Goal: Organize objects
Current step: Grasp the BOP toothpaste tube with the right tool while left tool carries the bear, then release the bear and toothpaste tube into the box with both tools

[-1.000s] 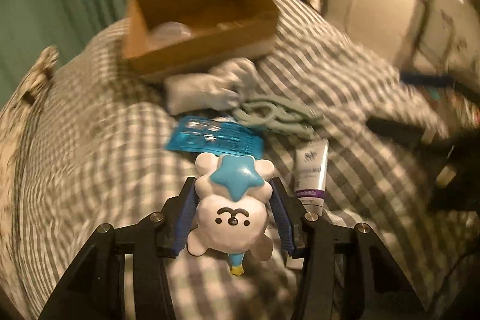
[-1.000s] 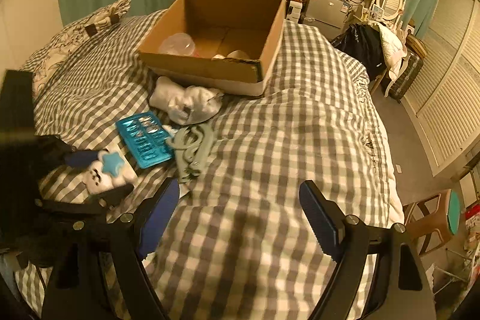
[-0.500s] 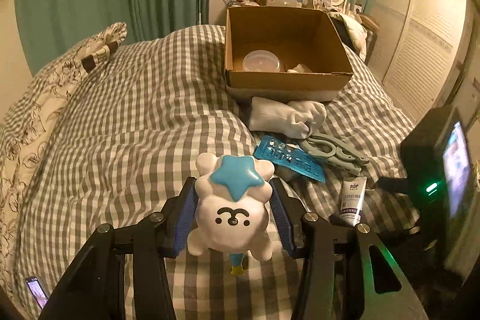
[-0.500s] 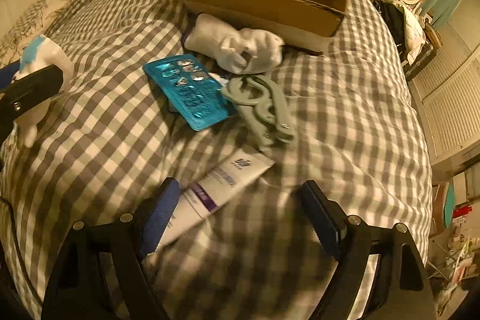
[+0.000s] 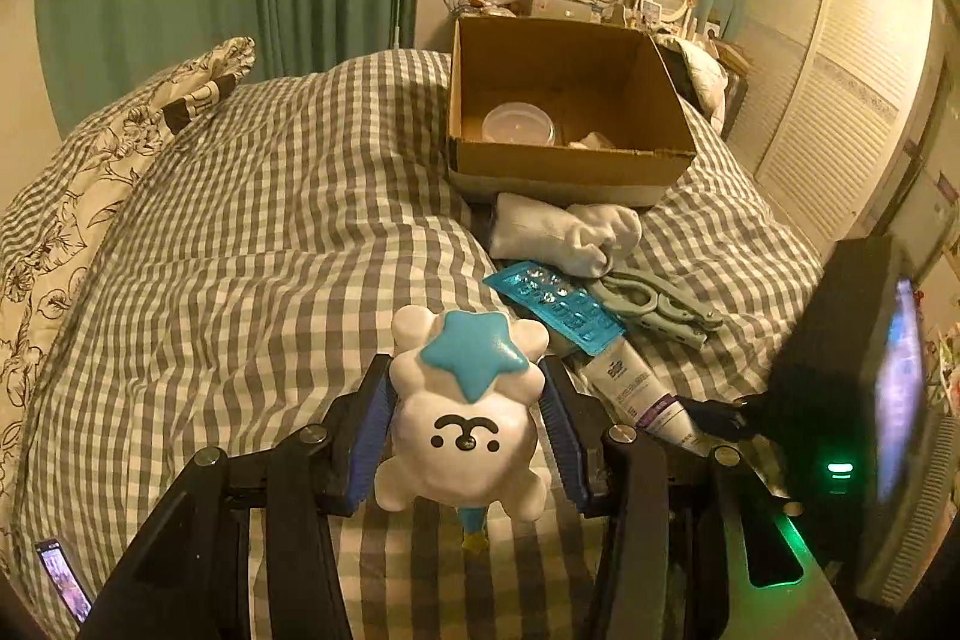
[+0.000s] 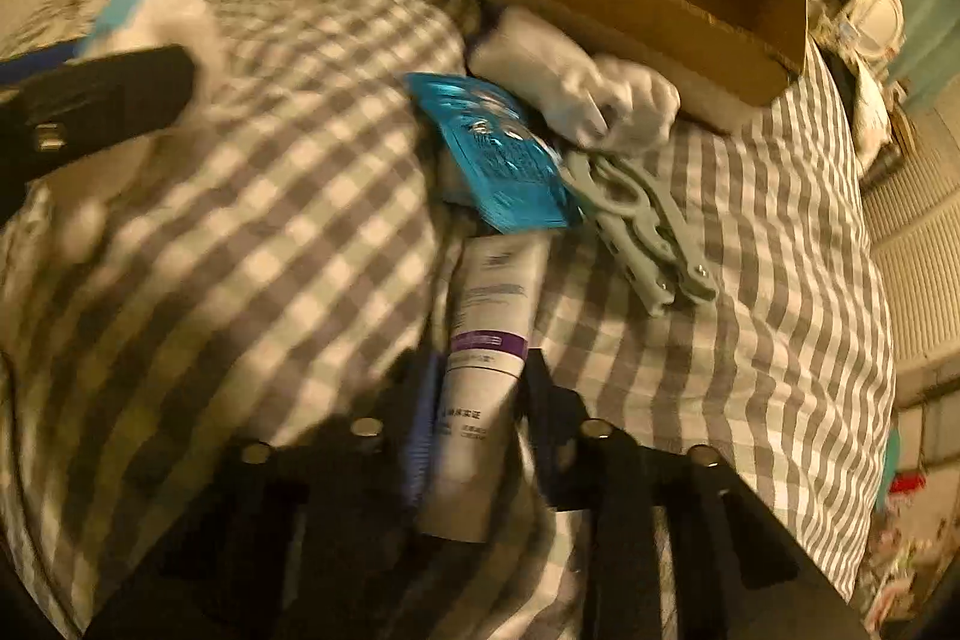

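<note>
Left wrist view: the left gripper [image 5: 465,436] is clamped on the white bear toy [image 5: 465,430] with the blue star on its head, one pad on each flank, held above the checked duvet [image 5: 240,232]. Ahead of the fingers and off to their right sits the cardboard box [image 5: 570,160], with a clear tub [image 5: 519,124] already inside. Between box and fingers lie the white socks [image 5: 564,229], the blue blister pack [image 5: 555,304] and the grey clips [image 5: 654,301].

Right wrist view (pretty blurry): the right gripper [image 6: 480,400] has just been closing, and the cream tube [image 6: 480,358] sits lengthwise between its fingers. The pads look pressed against the tube's lower half, so I'd call it grasped. The blister pack lies just beyond the tube's far end.

Looks like the pick-up step, both hands loaded. Next move, I reckon: lift the tube clear without snagging the blister pack, then carry both to the box.
</note>
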{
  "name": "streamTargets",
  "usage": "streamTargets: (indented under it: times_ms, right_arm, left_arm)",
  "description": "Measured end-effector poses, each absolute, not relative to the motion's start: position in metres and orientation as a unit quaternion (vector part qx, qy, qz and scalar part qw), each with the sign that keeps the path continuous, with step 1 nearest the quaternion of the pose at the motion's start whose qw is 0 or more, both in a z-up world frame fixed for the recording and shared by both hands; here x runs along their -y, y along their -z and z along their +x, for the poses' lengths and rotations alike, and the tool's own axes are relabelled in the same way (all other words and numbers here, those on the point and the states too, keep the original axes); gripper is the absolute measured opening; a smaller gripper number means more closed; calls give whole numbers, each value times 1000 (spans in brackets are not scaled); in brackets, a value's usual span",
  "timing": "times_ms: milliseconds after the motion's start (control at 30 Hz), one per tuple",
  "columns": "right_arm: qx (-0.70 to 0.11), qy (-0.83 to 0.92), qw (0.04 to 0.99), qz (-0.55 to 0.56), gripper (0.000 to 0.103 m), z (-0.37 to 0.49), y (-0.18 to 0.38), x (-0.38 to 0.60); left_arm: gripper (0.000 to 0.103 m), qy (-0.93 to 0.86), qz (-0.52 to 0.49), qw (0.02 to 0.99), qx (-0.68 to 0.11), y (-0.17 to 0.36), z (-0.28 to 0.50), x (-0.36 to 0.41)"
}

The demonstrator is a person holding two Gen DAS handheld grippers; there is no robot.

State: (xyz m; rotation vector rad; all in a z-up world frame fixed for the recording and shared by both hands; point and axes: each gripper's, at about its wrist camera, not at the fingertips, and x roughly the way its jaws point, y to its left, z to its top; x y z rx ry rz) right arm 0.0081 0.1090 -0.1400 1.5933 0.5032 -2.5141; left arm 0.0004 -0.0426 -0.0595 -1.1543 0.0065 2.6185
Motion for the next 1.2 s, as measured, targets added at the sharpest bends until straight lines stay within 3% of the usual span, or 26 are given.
streamTargets:
  times_ms: [367,733,1000,1200]
  right_arm:
    - [-113,899,87,415,24,22,39,-138]
    - [-96,941,75,317,24,-71,-55,-172]
    - [-79,935,62,340,24,-184,-22,-192]
    - [-54,933,52,353,24,-226,18,-213]
  left_arm:
    - [49,-918,-374,129,33,18,-13,40]
    - [49,-932,-321,166,4,-41,-136,-16]
    - [49,-926,-342,162,-10,7,-236,-52]
    - [52,-917,-367,157,-5,39,-254,-59]
